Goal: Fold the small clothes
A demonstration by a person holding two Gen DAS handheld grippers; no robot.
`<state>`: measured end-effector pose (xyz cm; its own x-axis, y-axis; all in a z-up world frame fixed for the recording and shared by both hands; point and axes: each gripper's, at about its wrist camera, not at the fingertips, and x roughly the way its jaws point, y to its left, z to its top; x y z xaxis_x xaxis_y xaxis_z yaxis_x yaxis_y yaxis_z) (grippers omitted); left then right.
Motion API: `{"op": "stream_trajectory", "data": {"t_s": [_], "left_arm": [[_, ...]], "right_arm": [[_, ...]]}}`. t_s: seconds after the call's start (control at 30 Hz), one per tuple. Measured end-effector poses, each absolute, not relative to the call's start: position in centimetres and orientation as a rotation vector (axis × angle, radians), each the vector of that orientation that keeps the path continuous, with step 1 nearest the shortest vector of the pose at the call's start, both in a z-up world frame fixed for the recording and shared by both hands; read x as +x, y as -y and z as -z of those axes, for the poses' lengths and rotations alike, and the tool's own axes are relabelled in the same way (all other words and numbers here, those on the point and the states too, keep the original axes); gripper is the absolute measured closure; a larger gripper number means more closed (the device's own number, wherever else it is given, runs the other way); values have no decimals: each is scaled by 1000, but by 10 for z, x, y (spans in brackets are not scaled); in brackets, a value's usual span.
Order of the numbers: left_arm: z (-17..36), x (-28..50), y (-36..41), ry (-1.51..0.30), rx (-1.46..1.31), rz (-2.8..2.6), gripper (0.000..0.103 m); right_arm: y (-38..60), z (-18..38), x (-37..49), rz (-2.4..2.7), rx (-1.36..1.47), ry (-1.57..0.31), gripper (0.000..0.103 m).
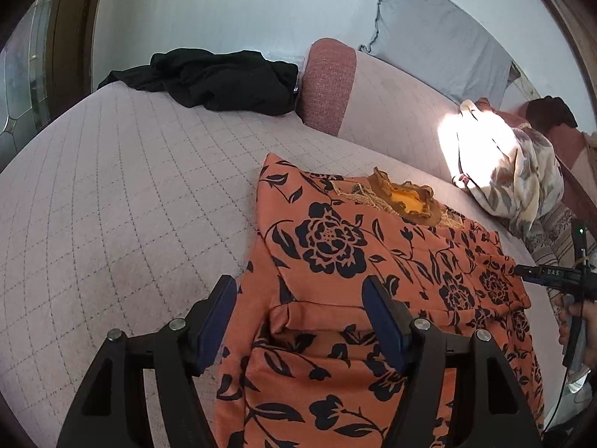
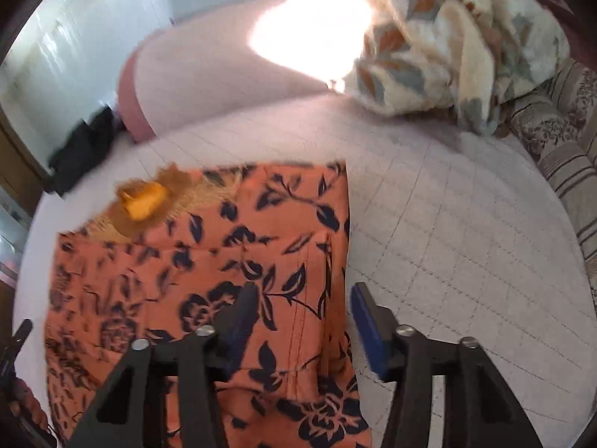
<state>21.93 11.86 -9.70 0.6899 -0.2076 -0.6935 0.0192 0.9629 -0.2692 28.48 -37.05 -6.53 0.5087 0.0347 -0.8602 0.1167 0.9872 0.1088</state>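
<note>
An orange top with black flowers [image 1: 335,246] lies flat on the pale quilted cover [image 1: 112,205], its frilled yellow neckline [image 1: 405,201] at the far end. My left gripper [image 1: 300,295] hangs open just above the garment's left side, with a folded-in sleeve [image 1: 317,317] lying between the two fingers, which stand apart from it. In the right wrist view the same top [image 2: 209,261] fills the lower left. My right gripper [image 2: 304,298] stands open over its right edge, one finger above the cloth, the other above the cover. The right gripper [image 1: 541,276] also shows at the left view's right edge.
A crumpled black garment [image 1: 224,78] lies at the far left beside a pink cushion [image 1: 328,86]. A grey pillow [image 1: 440,48] leans on the wall. A floral blanket [image 2: 447,44] is heaped at the far right, next to a striped cushion [image 2: 559,142]. Quilted cover [image 2: 466,242] extends to the right.
</note>
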Motion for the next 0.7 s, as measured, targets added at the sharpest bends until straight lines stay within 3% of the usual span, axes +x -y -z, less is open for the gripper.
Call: {"op": "stream_trajectory", "data": {"t_s": [0.1, 0.17, 0.2, 0.23, 0.5, 0.6, 0.7], "left_arm": [[96, 218, -122, -789, -271, 151, 33], [95, 218, -123, -786, -273, 151, 33], [95, 219, -124, -786, -282, 155, 33], [94, 219, -125, -784, -293, 155, 33], [95, 221, -123, -775, -287, 143, 33], [98, 225, -114, -783, -254, 156, 33], [109, 232, -107, -830, -225, 153, 33]], "right_arm": [[360, 81, 292, 76, 82, -1070, 52], [358, 82, 292, 76, 71, -1078, 72], [358, 82, 293, 88, 51, -1077, 90], [354, 78, 293, 93, 32, -1068, 95], [332, 6, 294, 137, -124, -819, 97], [340, 27, 311, 153, -85, -847, 97], [356, 93, 331, 174, -24, -1056, 93]]}}
